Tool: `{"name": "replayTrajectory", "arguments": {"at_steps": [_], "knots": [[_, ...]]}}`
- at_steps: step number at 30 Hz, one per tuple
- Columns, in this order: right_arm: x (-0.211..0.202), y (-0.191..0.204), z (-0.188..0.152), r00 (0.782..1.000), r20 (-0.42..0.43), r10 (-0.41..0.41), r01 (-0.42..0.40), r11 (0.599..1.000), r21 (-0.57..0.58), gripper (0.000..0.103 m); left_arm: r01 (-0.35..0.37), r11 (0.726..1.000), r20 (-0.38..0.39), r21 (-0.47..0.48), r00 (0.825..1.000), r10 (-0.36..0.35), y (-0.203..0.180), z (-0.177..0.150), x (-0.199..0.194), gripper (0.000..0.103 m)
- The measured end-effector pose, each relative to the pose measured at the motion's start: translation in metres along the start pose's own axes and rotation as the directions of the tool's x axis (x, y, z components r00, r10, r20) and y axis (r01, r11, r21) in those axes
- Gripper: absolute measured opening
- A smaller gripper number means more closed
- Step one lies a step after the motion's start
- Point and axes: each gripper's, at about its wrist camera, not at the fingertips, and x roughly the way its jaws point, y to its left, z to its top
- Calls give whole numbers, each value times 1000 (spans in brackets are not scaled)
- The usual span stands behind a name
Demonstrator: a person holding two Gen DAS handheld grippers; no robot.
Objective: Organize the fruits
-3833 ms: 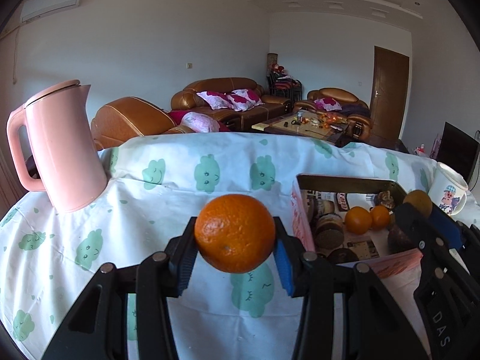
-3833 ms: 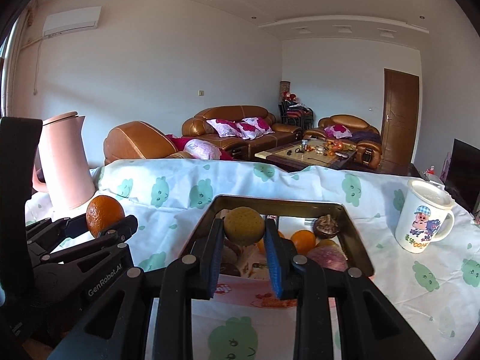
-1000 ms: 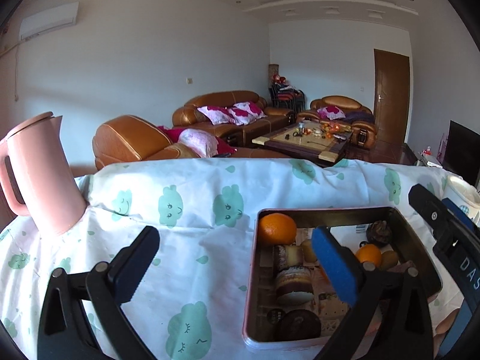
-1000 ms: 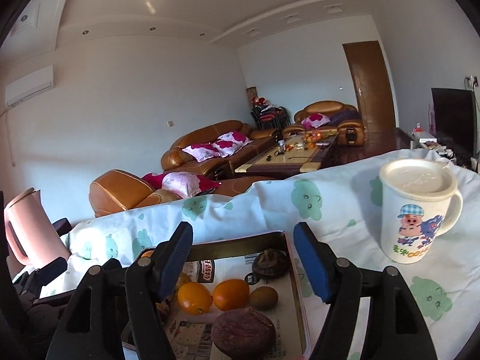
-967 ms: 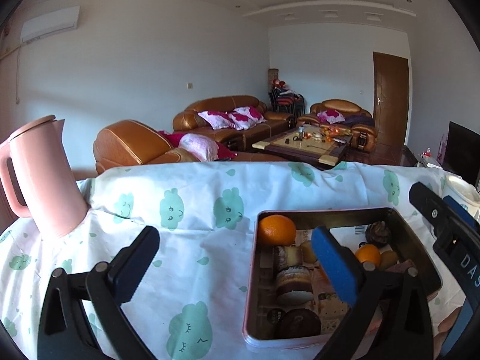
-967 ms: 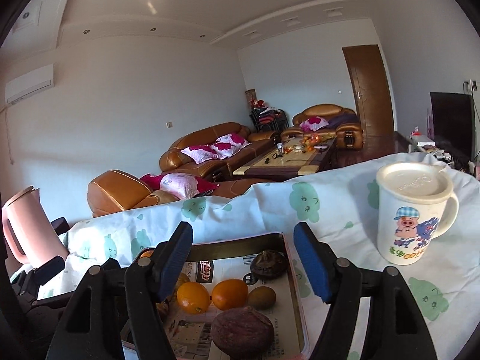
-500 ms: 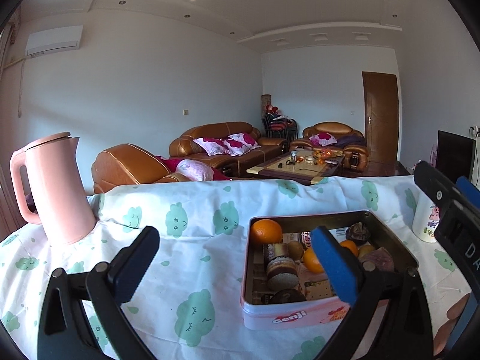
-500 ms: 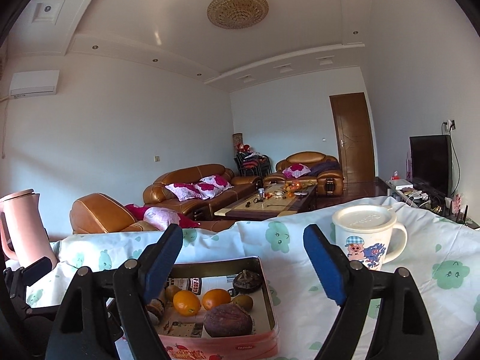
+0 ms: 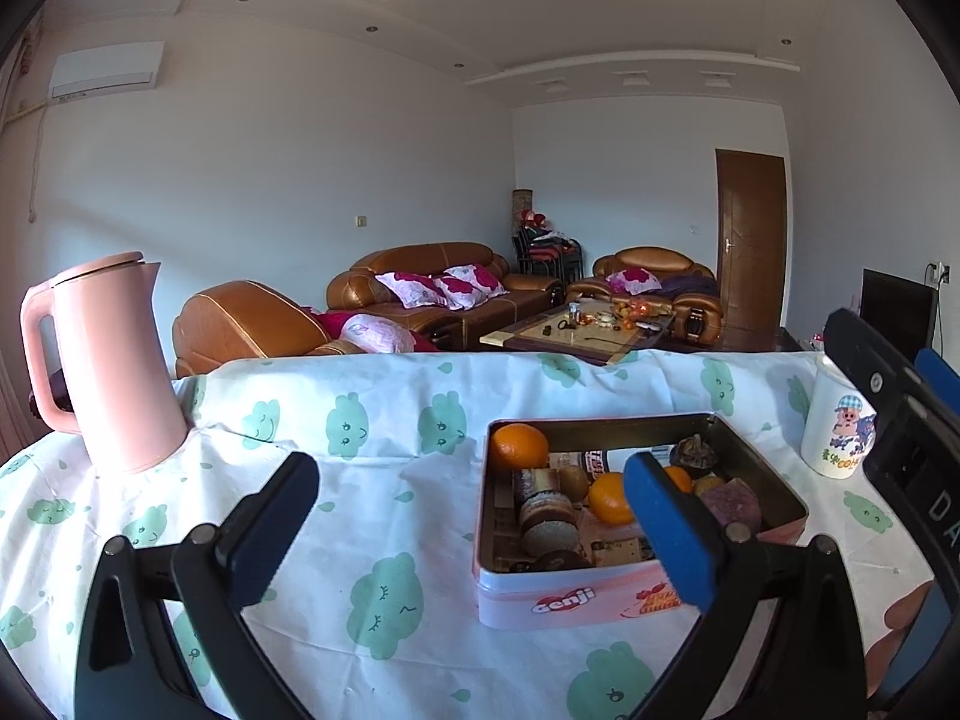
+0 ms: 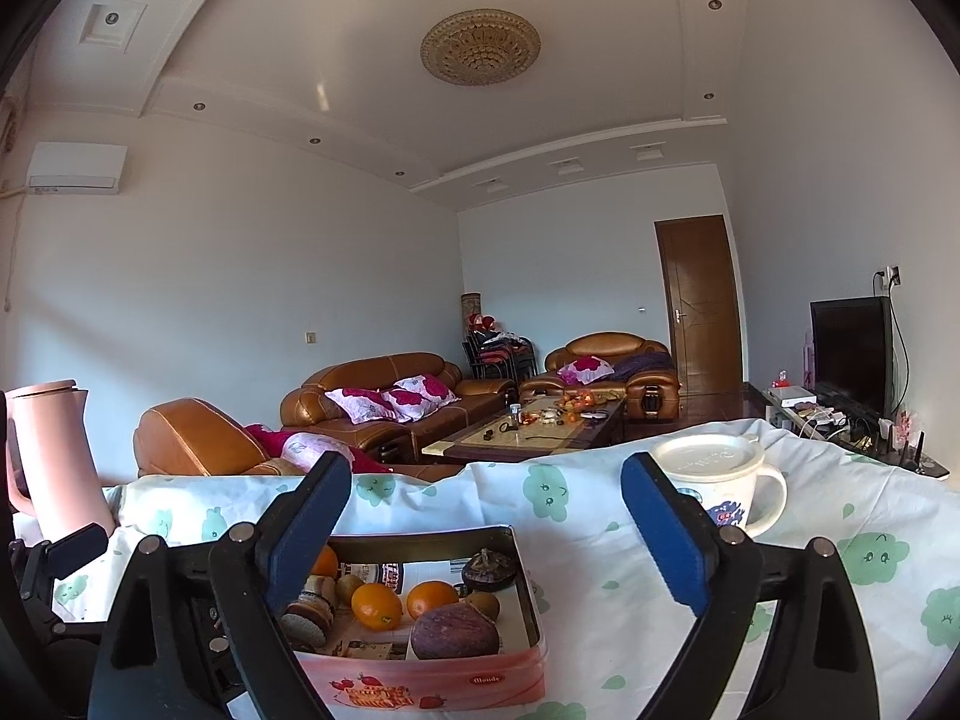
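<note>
Both of my grippers have drawn back and risen since a moment ago, so the tin now sits lower and farther off on the cloud-print tablecloth. My left gripper is spread wide and holds nothing; my right gripper is equally wide and empty. Inside the tin lie a large orange in the far left corner, smaller oranges and a dark purple fruit. A pink kettle stands to the left, a cartoon mug to the right.
</note>
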Motion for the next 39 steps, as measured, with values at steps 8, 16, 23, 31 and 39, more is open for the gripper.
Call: {"name": "replayTrajectory", "arguments": {"at_steps": [8, 16, 23, 31, 39], "knots": [[-1, -3, 0, 1000, -10, -8, 9, 1000, 21, 93, -15, 1000, -5, -9, 1000, 15, 2, -1, 0, 103], [-3, -3, -1, 999, -43, -6, 7, 1000, 25, 93, -14, 1000, -5, -6, 1000, 14, 3, -1, 0, 103], [-5, -2, -2, 999, -41, -6, 7, 1000, 20, 93, -15, 1000, -4, -6, 1000, 15, 3, -1, 0, 103], [-5, -2, -2, 999, -41, -5, 6, 1000, 20, 93, -16, 1000, -8, -3, 1000, 16, 3, -1, -1, 103], [-4, -2, -2, 999, -43, -7, 8, 1000, 21, 93, -24, 1000, -17, 3, 1000, 24, 2, -1, 1, 103]]}}
